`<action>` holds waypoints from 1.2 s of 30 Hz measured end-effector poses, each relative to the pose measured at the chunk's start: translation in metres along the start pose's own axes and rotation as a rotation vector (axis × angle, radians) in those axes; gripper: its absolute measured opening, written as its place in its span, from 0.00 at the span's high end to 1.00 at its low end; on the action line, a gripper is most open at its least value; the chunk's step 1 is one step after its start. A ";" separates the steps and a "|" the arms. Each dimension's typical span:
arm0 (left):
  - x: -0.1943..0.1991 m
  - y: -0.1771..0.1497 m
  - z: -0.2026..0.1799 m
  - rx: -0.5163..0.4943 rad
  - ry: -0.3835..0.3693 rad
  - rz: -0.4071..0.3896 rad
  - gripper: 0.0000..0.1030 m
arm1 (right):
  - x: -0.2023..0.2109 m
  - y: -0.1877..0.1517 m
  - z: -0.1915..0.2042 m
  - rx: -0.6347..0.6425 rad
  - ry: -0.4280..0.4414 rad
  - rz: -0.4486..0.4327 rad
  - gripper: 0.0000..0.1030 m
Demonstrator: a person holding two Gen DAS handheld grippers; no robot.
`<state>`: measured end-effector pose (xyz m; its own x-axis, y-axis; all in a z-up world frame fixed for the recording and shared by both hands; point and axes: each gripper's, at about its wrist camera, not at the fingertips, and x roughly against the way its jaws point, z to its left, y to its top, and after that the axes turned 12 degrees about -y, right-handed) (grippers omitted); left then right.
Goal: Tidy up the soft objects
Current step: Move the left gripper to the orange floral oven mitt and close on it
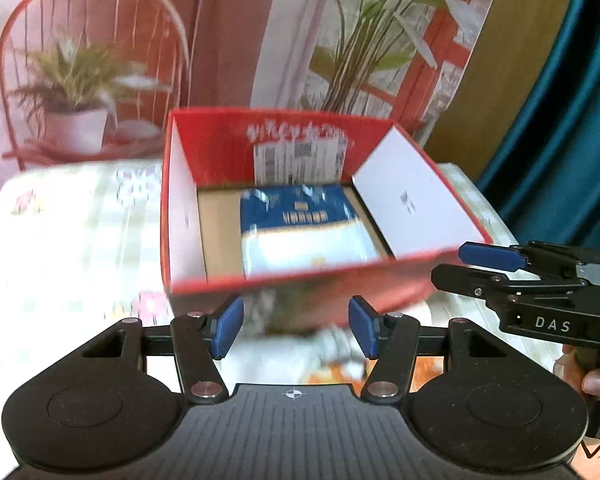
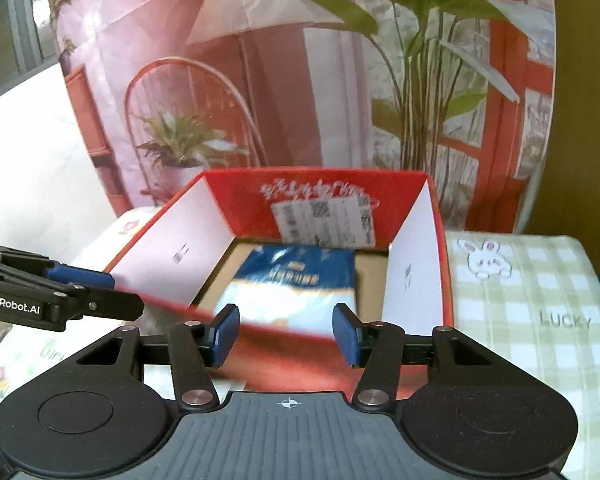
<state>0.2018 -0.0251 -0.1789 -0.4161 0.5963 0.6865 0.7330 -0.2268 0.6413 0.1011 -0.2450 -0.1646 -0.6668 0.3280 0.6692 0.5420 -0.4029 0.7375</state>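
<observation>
Left wrist view is showing the checked tablecloth (image 1: 72, 216) carrying the red box (image 1: 300, 280) at twelve o'clock, the blue-and-white soft pack (image 1: 304, 228) lying flat inside it, and the left gripper (image 1: 296, 326) hanging just short of the near wall, fingers apart and gripping nothing. The right gripper (image 2: 286, 336) is likewise standing parted and empty, the left one showing at nine o'clock in its view. Everything is blurring, so a hasty swing risks clipping the box rim and shoving it across the cloth.
</observation>
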 end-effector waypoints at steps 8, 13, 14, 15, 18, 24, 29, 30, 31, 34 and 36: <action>0.000 -0.037 0.002 0.088 -0.050 0.059 0.41 | 0.017 -0.041 0.007 0.004 0.032 0.094 0.48; -0.009 -0.050 0.006 0.133 -0.066 0.103 0.42 | 0.021 -0.061 0.009 0.013 0.036 0.139 0.44; -0.011 -0.052 0.006 0.139 -0.069 0.112 0.42 | 0.019 -0.066 0.008 0.014 0.035 0.154 0.44; -0.014 -0.053 0.006 0.141 -0.070 0.121 0.42 | 0.016 -0.068 0.007 0.012 0.029 0.171 0.44; -0.018 -0.056 0.006 0.147 -0.085 0.140 0.42 | 0.012 -0.075 0.004 0.000 0.026 0.203 0.44; -0.024 -0.060 0.008 0.173 -0.126 0.157 0.42 | 0.015 -0.078 0.004 0.007 0.036 0.228 0.35; -0.028 -0.063 0.011 0.190 -0.162 0.168 0.43 | 0.014 -0.088 0.002 -0.025 0.061 0.277 0.30; -0.029 -0.063 0.011 0.196 -0.172 0.170 0.44 | 0.012 -0.090 0.000 -0.045 0.064 0.288 0.29; -0.030 -0.064 0.012 0.201 -0.180 0.172 0.45 | 0.011 -0.091 -0.003 -0.068 0.073 0.299 0.29; -0.033 -0.064 0.013 0.215 -0.198 0.178 0.47 | 0.008 -0.091 -0.005 -0.093 0.091 0.310 0.30; -0.034 -0.065 0.014 0.221 -0.209 0.181 0.47 | 0.008 -0.090 -0.002 -0.079 0.104 0.308 0.33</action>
<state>0.1760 -0.0205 -0.2485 -0.1658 0.7117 0.6826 0.8930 -0.1852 0.4101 0.0462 -0.2078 -0.2260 -0.5286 0.0934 0.8437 0.6873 -0.5362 0.4900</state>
